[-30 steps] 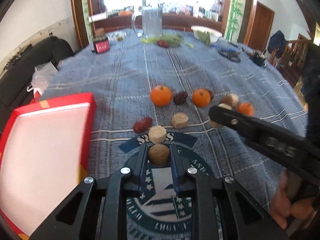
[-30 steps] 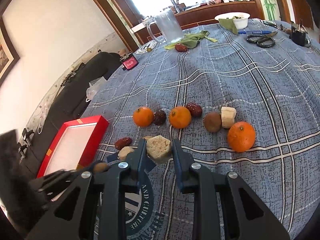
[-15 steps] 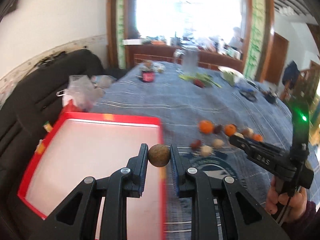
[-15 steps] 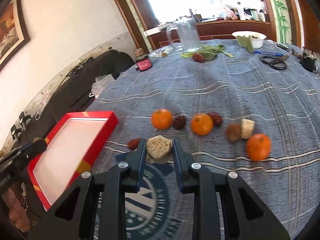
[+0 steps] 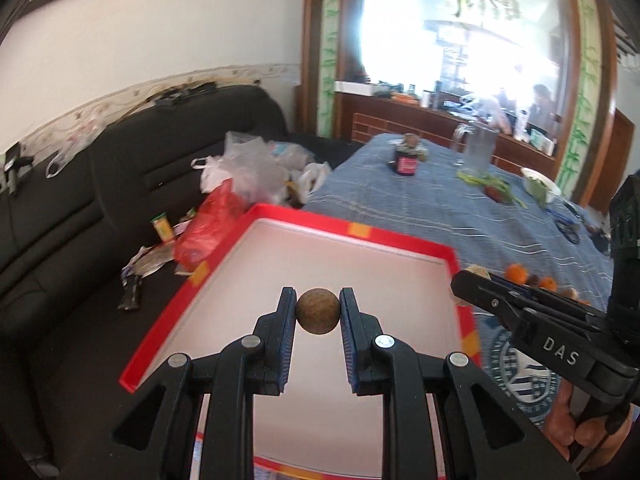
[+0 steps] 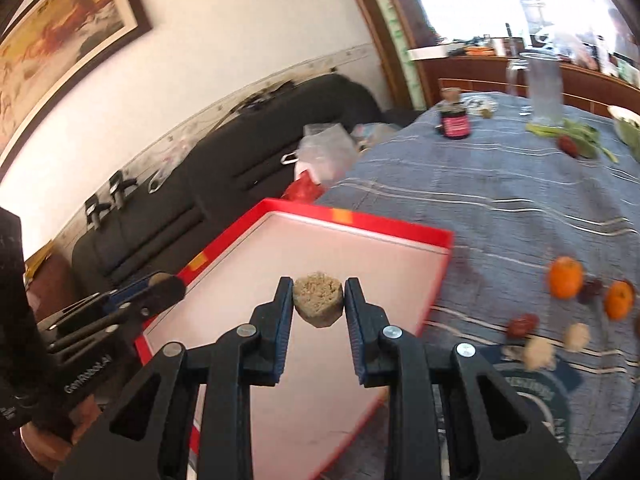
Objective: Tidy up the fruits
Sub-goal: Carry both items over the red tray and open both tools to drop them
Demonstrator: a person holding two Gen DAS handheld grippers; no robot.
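Two pieces in hand: my left gripper [image 5: 318, 316] is clamped on a small round brown fruit [image 5: 318, 315], my right gripper [image 6: 318, 307] is clamped on a pale, crumbly-looking chunk [image 6: 319, 304], both held above the pale floor of the red tray [image 5: 416, 242]. Brown fruit reads light and firm, but being round it could roll out; pads sit across its widest part, which is the right hold. Chunk looks soft and porous, likely to crumble if squeezed harder, so grip on its flat sides only, light pressure. Both grippers point forward and slightly down over the tray, side by side, right one just beside the tray's right rim in the left view. Nothing lies in the tray that I can see. Oranges [image 6: 565, 277], dark red fruits [image 6: 522, 325] and more pale chunks [image 6: 538, 353] sit on the blue tablecloth [image 6: 500, 208], well apart from the tray.
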